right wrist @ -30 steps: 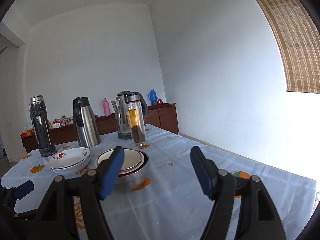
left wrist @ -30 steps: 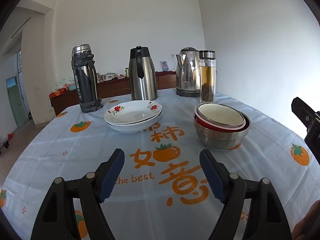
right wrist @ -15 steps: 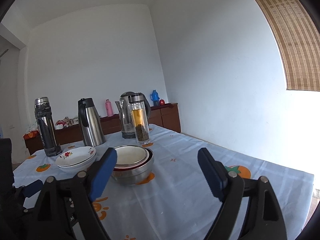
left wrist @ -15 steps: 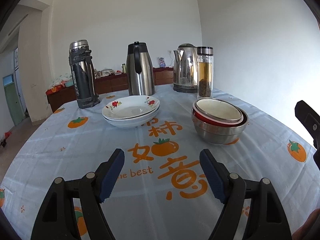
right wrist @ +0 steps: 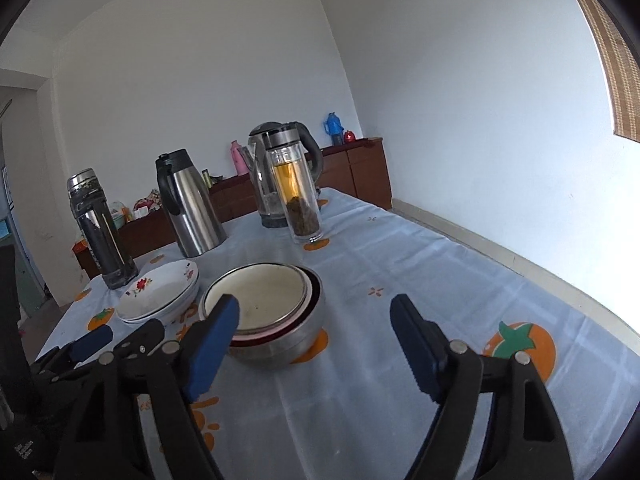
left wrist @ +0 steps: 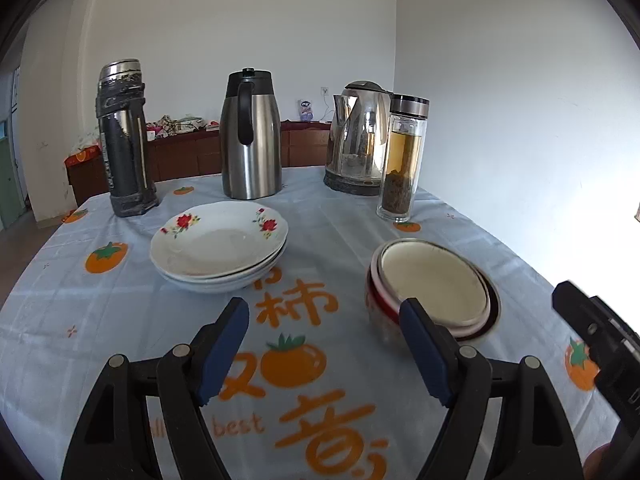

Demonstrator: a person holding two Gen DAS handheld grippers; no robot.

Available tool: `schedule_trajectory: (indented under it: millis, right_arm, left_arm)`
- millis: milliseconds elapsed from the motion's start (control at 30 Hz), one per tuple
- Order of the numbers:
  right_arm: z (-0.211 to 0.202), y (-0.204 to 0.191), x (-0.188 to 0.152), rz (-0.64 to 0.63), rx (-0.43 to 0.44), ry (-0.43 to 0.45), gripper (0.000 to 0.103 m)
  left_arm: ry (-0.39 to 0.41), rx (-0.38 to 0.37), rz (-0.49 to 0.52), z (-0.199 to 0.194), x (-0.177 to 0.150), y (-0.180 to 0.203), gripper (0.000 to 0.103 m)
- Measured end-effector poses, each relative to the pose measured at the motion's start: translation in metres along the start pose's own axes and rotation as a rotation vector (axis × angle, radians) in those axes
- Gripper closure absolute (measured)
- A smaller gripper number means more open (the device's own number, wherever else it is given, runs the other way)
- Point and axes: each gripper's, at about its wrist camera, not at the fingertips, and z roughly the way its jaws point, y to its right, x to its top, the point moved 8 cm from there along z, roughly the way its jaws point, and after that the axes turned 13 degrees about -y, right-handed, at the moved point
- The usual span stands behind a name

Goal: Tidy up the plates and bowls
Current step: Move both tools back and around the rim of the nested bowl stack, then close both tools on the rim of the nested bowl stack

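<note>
On the counter (left wrist: 100, 304), covered by a pale blue cloth printed with orange fruit, a stack of white plates (left wrist: 219, 246) with red flowers sits left of centre, and a nest of bowls (left wrist: 434, 286) sits to its right, a cream-lined bowl uppermost inside a red one, all held in a steel bowl. Plates and bowls stand apart from each other. Along the far edge, left to right, stand a dark flask (left wrist: 122, 138), a steel jug (left wrist: 251, 136) with a black handle, a shiny kettle (left wrist: 358, 142) and a glass bottle (left wrist: 402, 160) of amber tea just beside the kettle. The left claw (left wrist: 324, 350) hangs low over the near cloth with its blue pads spread wide and nothing between them. The right claw (right wrist: 316, 350) is likewise spread and empty, its left pad (right wrist: 212, 340) crossing the near rim of the bowls (right wrist: 264, 312) in the right wrist view, with the plates (right wrist: 160, 294) beyond to the left.
</note>
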Motion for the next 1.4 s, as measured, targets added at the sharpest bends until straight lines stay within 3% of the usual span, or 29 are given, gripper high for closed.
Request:
schedule_trajectory:
  millis: [200,267,400,500,700,867,1033,1133,1400]
  right_arm:
    - [0.046,0.012,0.001,0.077,0.017,-0.106,0.034]
    - [0.057,0.014,-0.001,0.098,0.034,-0.134,0.044]
    - [0.070,0.016,-0.002,0.120,0.051,-0.155,0.046]
    - [0.076,0.012,0.002,0.116,0.050,-0.158,0.046]
    - [0.090,0.012,-0.001,0.115,0.056,-0.200,0.055]
    - [0.095,0.007,0.000,0.100,0.062,-0.215,0.063]
    - [0.105,0.005,-0.001,0.127,0.094,-0.249,0.067]
    - [0.109,0.007,-0.001,0.162,0.117,-0.255,0.068]
    - [0.112,0.007,-0.003,0.196,0.127,-0.267,0.068]
  left_arm:
    - [-0.015,0.005,-0.002,0.023,0.024,0.010,0.023]
    - [-0.031,0.014,-0.002,0.033,0.029,0.011,0.023]
    - [-0.073,-0.020,-0.042,0.052,0.035,0.009,0.025]
    - [-0.113,-0.007,-0.039,0.068,0.035,0.011,0.035]
    - [-0.160,-0.025,-0.039,0.091,0.028,0.016,0.040]
    - [-0.195,-0.050,-0.018,0.102,0.024,0.025,0.057]
    - [-0.227,-0.092,-0.021,0.110,0.021,0.033,0.059]
    - [-0.244,-0.149,-0.044,0.113,0.020,0.038,0.068]
    - [-0.252,-0.153,-0.045,0.109,0.019,0.040,0.071]
